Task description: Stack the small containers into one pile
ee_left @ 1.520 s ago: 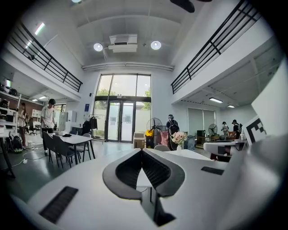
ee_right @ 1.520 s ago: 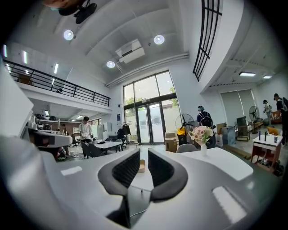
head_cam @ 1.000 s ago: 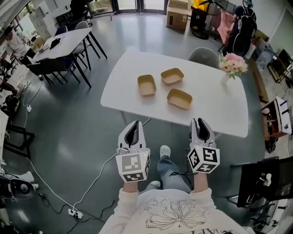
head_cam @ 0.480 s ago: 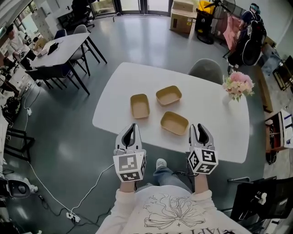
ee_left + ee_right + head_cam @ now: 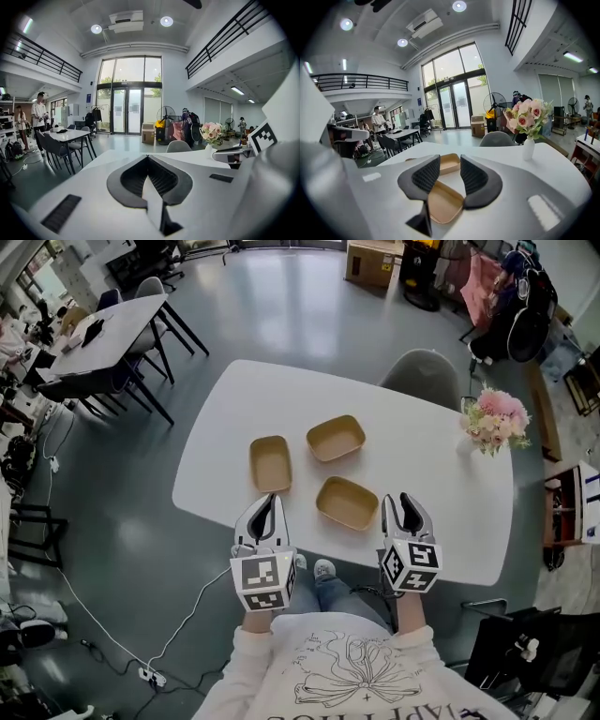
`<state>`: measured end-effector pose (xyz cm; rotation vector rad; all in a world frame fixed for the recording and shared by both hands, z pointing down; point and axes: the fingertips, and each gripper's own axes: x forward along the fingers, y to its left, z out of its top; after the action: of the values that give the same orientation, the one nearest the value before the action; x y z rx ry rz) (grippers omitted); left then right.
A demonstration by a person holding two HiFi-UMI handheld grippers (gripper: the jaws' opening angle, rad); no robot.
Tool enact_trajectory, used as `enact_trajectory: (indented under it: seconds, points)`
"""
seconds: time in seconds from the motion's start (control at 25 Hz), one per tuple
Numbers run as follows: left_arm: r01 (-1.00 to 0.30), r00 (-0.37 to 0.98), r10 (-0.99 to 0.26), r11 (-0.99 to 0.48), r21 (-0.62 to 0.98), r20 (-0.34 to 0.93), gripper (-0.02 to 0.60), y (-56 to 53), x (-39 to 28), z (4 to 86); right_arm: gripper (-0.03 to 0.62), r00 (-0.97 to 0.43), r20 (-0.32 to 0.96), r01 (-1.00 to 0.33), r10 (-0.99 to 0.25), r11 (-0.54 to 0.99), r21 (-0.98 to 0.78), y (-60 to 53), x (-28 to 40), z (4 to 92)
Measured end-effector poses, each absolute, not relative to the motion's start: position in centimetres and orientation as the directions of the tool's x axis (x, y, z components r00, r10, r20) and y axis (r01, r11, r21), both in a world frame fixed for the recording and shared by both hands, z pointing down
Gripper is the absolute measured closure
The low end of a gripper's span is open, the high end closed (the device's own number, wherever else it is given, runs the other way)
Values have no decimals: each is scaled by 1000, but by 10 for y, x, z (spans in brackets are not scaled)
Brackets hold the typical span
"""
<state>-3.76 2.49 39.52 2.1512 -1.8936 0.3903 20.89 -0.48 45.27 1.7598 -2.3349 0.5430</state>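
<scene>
Table (image 5: 422,474): container (image 5: 347,502) near right claw (image 5: 401,510) (empty jaws opening).

The head view looks steeply down from above the person, far enough off to take in the whole table (image 5: 431,484), its three trays (image 5: 336,438) and the floor (image 5: 122,540) around. The left gripper view sits low at the table's near edge and faces almost level across the top to the glass doors (image 5: 128,110). The right gripper view faces the same way from further right, close on the near tray (image 5: 440,202). All three share the table, flowers (image 5: 496,418) and grey chair (image 5: 424,376).
</scene>
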Motion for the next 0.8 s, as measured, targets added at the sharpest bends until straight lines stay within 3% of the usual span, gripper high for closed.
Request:
enact_trajectory:
  seconds: [0.8]
  points:
    - [-971,225,-815,-236,49,533,575,-39,-31,470,419,-226,615,-966,-755,89,-244,-10,207,572]
